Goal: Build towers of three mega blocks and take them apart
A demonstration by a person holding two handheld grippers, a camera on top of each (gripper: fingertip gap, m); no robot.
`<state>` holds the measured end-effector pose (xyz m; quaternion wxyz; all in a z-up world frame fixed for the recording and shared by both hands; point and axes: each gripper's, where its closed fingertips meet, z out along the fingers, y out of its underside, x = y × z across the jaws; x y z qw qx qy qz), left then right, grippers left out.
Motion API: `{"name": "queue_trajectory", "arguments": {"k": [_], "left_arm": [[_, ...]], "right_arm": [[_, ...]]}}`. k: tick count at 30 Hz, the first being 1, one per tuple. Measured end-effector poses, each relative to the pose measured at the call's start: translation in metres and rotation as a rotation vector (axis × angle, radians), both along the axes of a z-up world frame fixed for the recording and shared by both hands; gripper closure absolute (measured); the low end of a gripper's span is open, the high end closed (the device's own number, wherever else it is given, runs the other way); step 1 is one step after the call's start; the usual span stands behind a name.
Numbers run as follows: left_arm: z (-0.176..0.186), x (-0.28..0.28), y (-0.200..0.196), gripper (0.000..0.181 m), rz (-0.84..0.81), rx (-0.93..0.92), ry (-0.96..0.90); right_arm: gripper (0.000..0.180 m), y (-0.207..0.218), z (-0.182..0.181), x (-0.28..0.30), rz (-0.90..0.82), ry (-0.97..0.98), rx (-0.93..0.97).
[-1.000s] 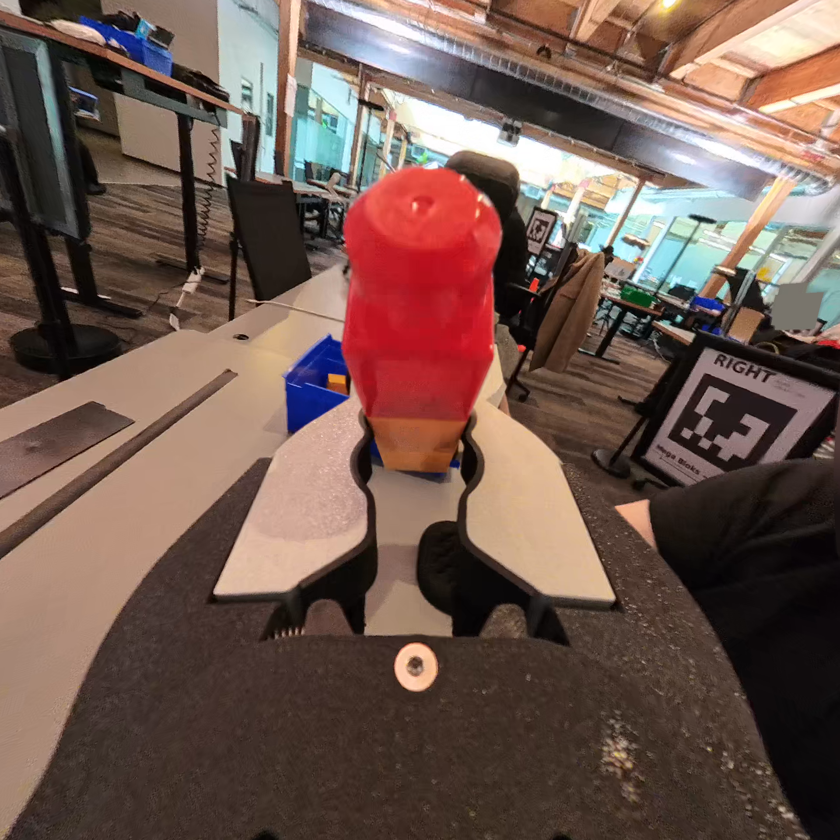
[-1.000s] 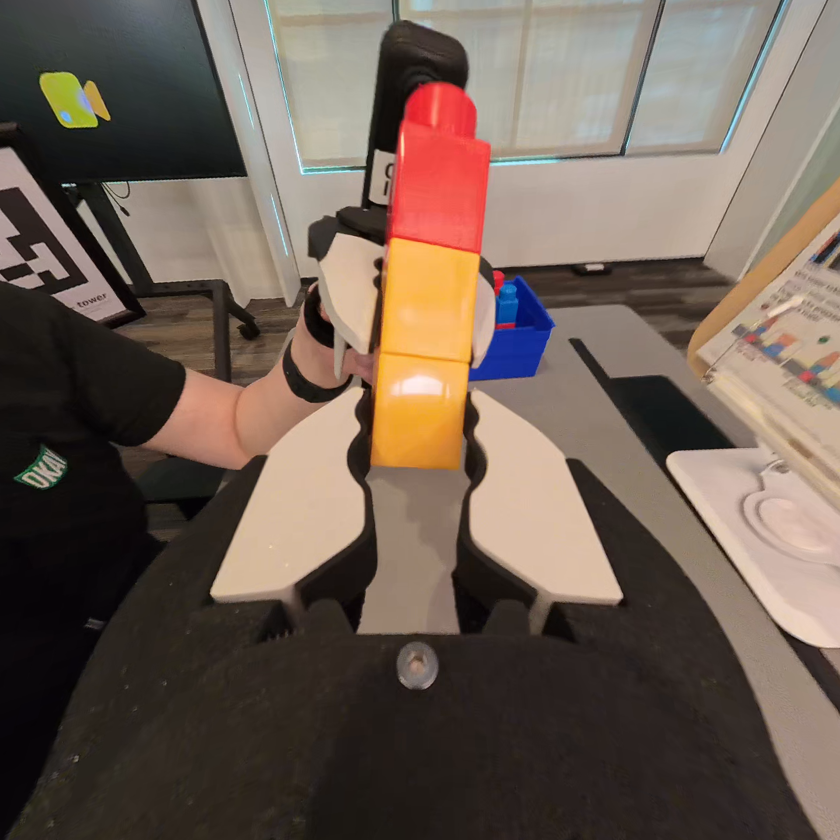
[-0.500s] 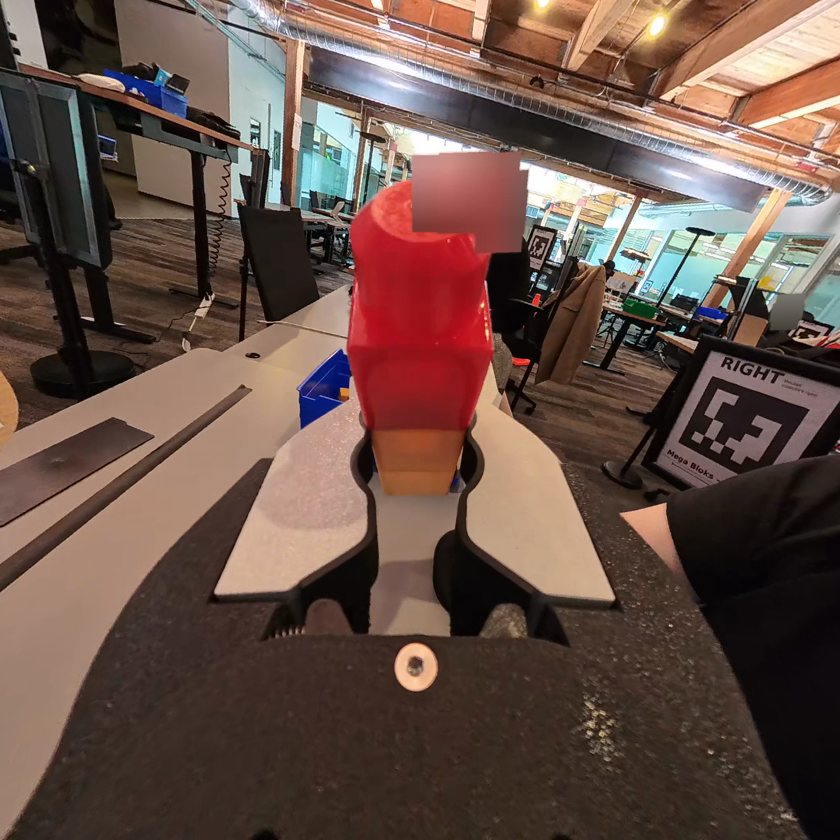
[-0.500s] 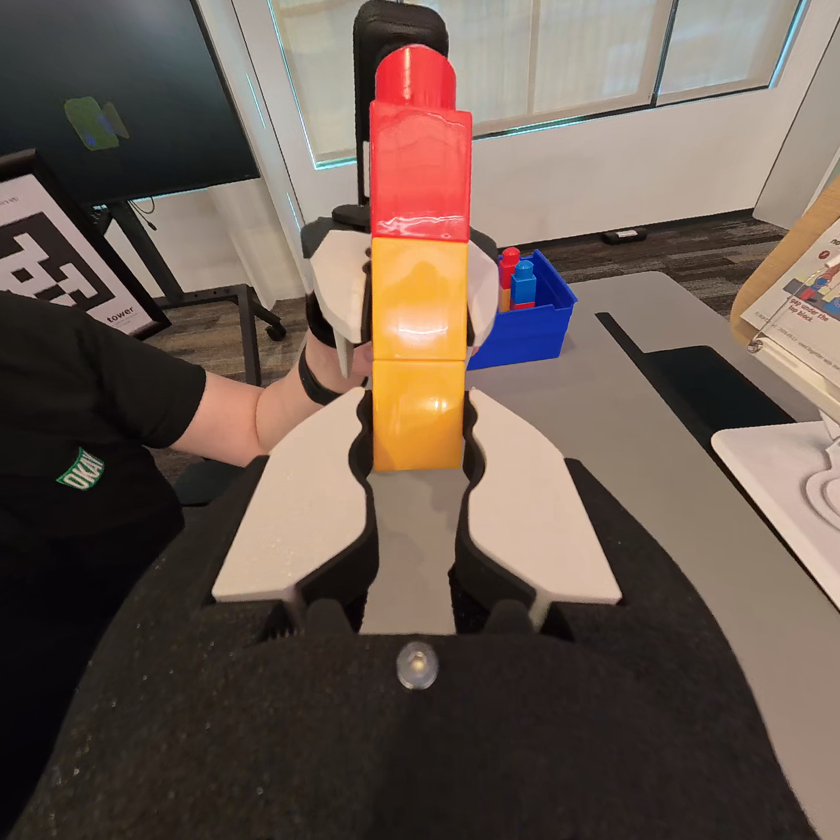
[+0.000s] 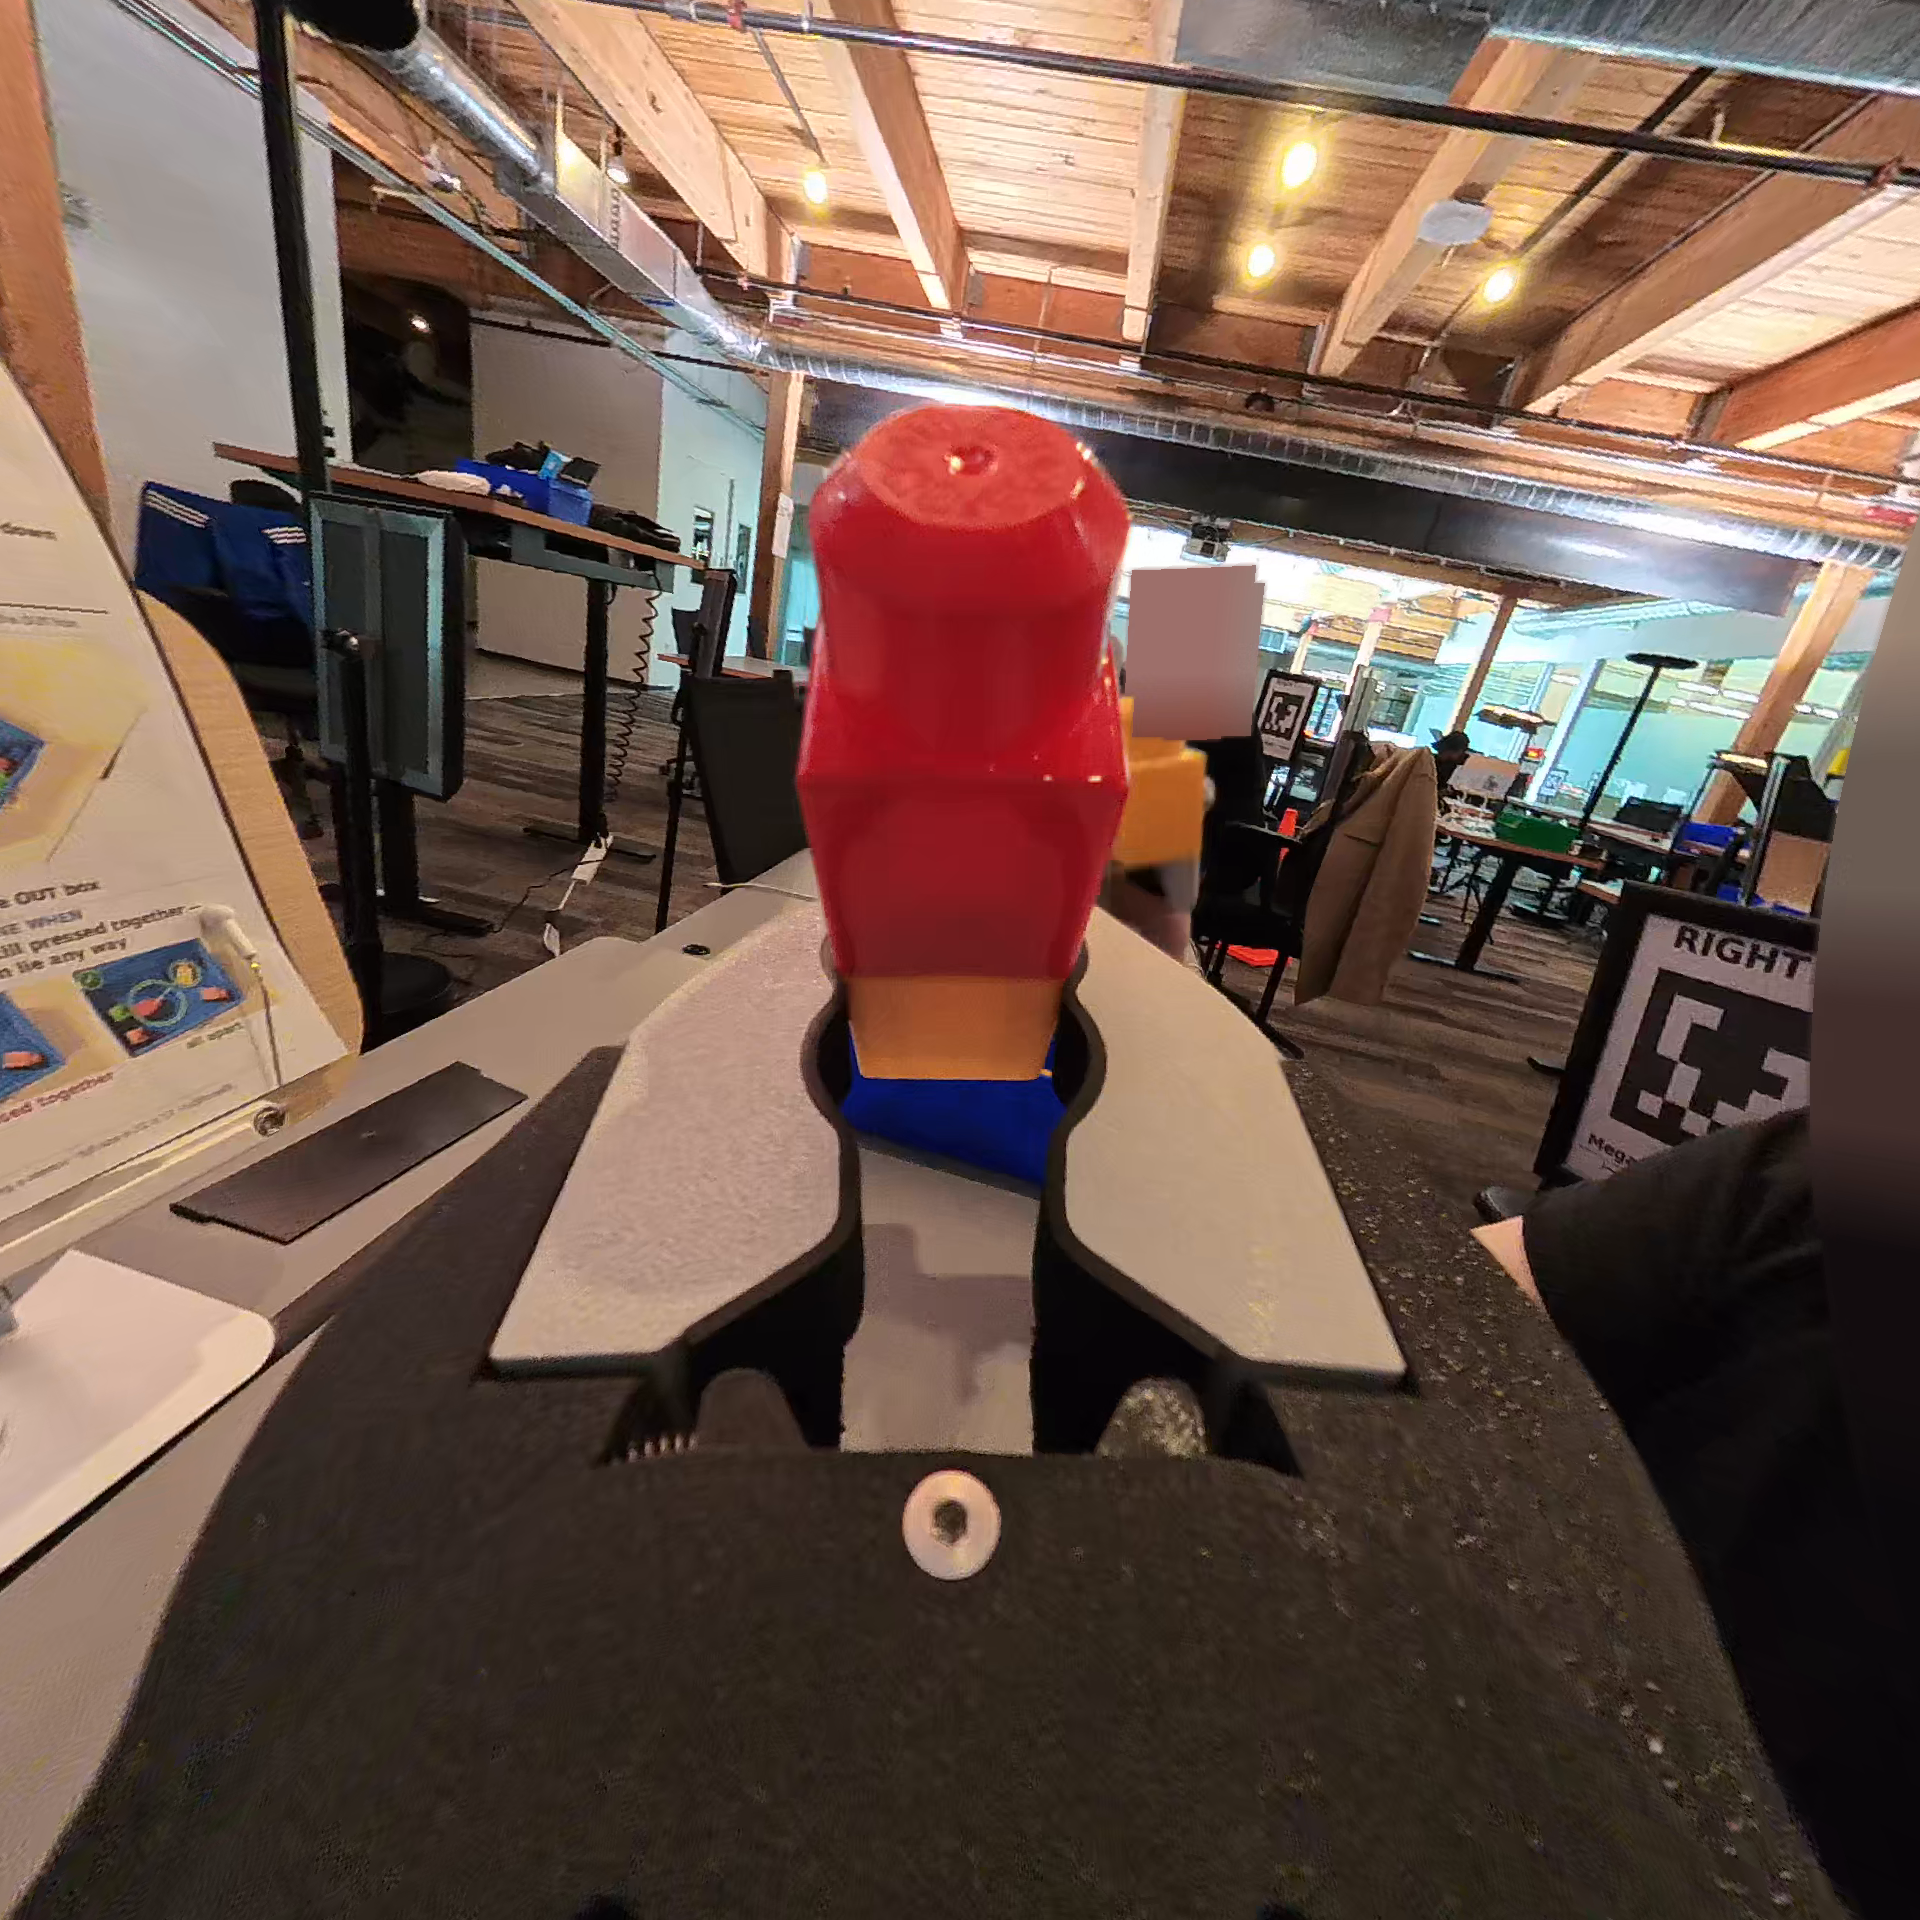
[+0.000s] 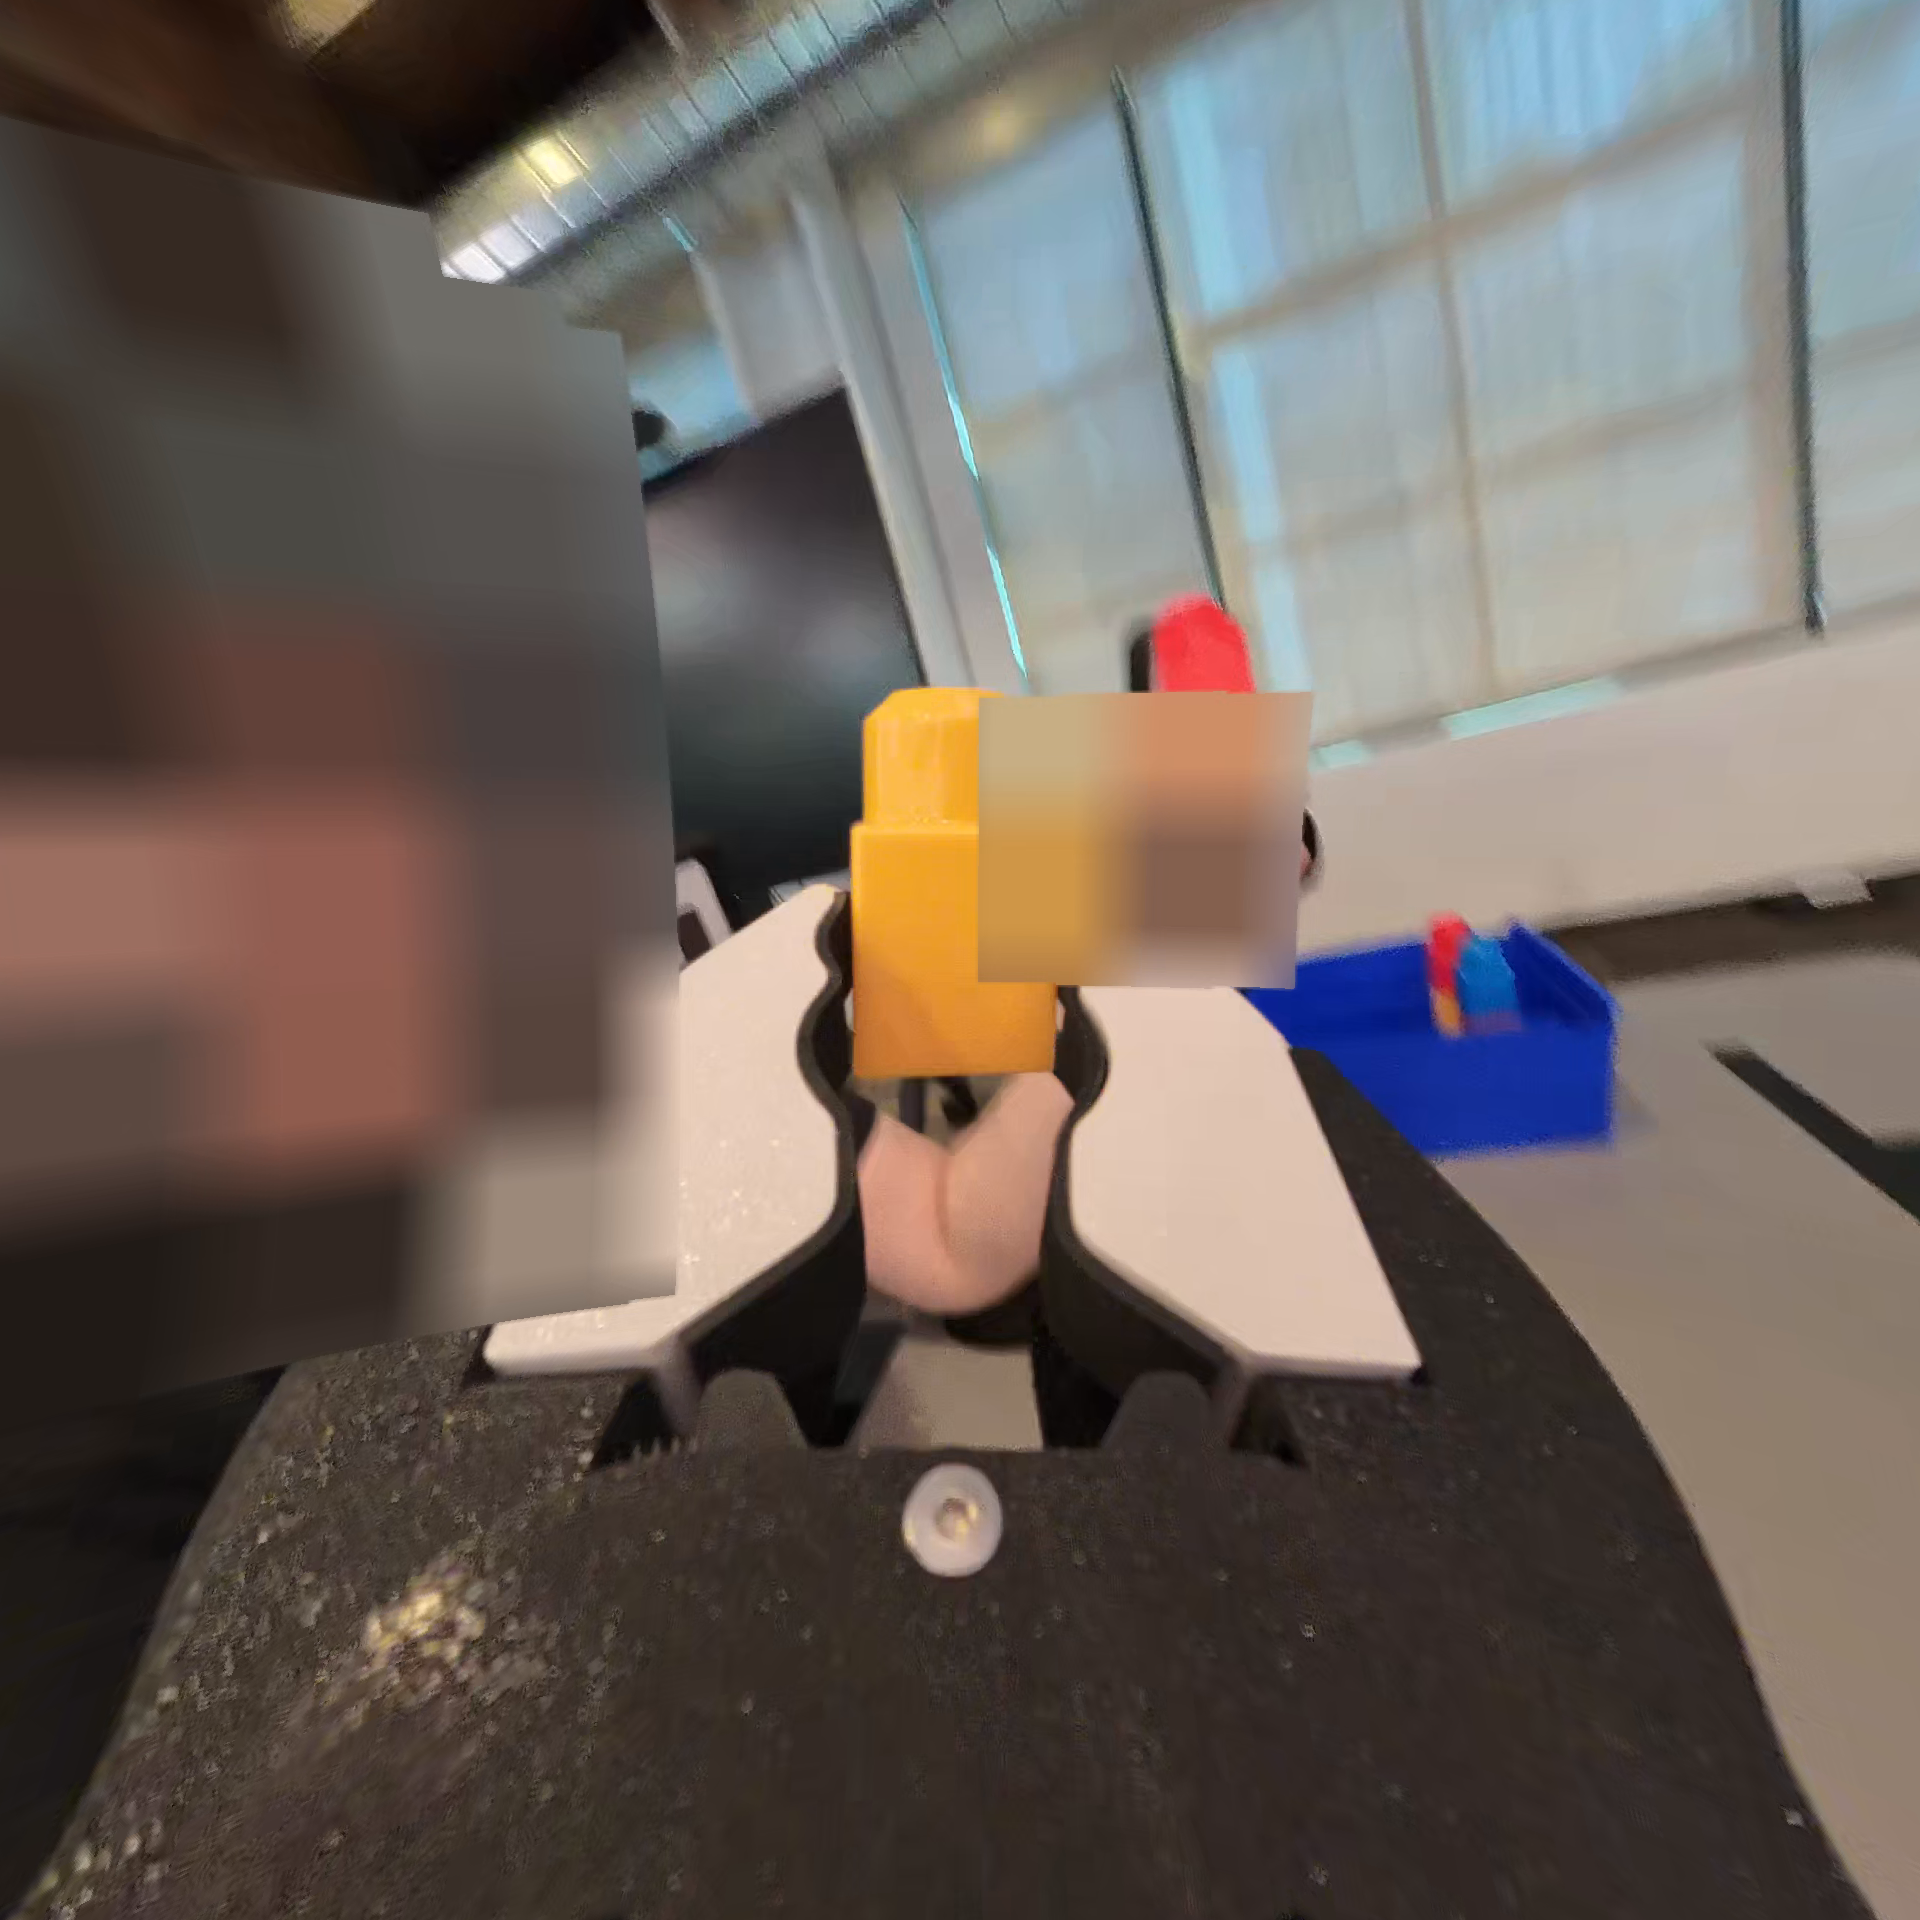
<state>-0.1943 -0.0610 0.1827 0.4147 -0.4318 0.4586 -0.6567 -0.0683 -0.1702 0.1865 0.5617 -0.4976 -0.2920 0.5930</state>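
In the left wrist view my left gripper (image 5: 951, 1003) is shut on an orange block (image 5: 951, 1029) with a red block (image 5: 961, 748) pressed on top; the pair stands upright above the table. A second orange block (image 5: 1162, 821) shows just behind it to the right. In the right wrist view my right gripper (image 6: 951, 971) is shut on that single orange block (image 6: 920, 935), its stud free on top. The red block's stud (image 6: 1200, 644) shows beyond it, to the right. A mosaic patch hides the rest of the left gripper there.
A blue bin (image 6: 1455, 1049) with several blocks sits on the grey table (image 6: 1714, 1195); it also shows between my left fingers (image 5: 951, 1127). An instruction board (image 5: 125, 935) on a white base stands left. A framed marker sign (image 5: 1704, 1039) and a person's black sleeve (image 5: 1683, 1309) are right. My right fingertips sit around 20 cm from my left ones.
The three-block tower has come apart: the bottom orange block stays in my right gripper, the red and orange pair in my left. Both grippers have moved apart and tilted upward.
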Motion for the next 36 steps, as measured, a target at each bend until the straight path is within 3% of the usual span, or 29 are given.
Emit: {"name": "queue_trajectory", "arguments": {"k": [5,8,12,16,19,22,24,27,29,32,36], "left_arm": [[-0.007,0.008,-0.01,0.146,-0.044,0.025,0.042],[-0.011,0.013,-0.012,0.146,-0.047,0.029,0.06],[-0.017,0.018,-0.016,0.146,-0.07,0.032,0.089],[-0.022,0.022,-0.016,0.146,-0.063,0.044,0.114],[-0.026,0.026,-0.016,0.146,-0.073,0.028,0.127],[-0.033,0.031,-0.016,0.146,-0.079,0.02,0.154],[-0.035,0.035,-0.018,0.145,-0.083,0.021,0.165],[-0.042,0.042,-0.023,0.146,-0.1,0.023,0.189],[-0.052,0.051,-0.03,0.145,-0.123,0.037,0.236],[-0.073,0.067,-0.042,0.146,-0.149,0.083,0.327],[-0.095,0.083,-0.057,0.146,-0.184,0.113,0.41]], "right_arm": [[0.143,-0.068,0.024,0.06,-0.103,0.101,0.174],[0.143,-0.07,0.008,0.094,-0.356,0.016,0.124],[0.143,-0.054,-0.099,0.216,-1.155,-0.43,-0.319],[0.143,-0.095,-0.198,0.303,-1.424,-0.551,-0.844],[0.143,-0.105,-0.232,0.321,-1.449,-0.591,-0.998],[0.142,-0.1,-0.232,0.33,-1.481,-0.54,-0.98],[0.13,-0.1,-0.228,0.332,-1.502,-0.512,-0.965],[0.13,-0.099,-0.2,0.327,-1.546,-0.532,-0.867],[0.131,-0.081,-0.156,0.305,-1.529,-0.51,-0.663],[0.13,-0.038,-0.083,0.233,-1.336,-0.449,-0.301],[0.128,0.001,-0.028,0.089,-0.77,-0.373,0.015]]}}
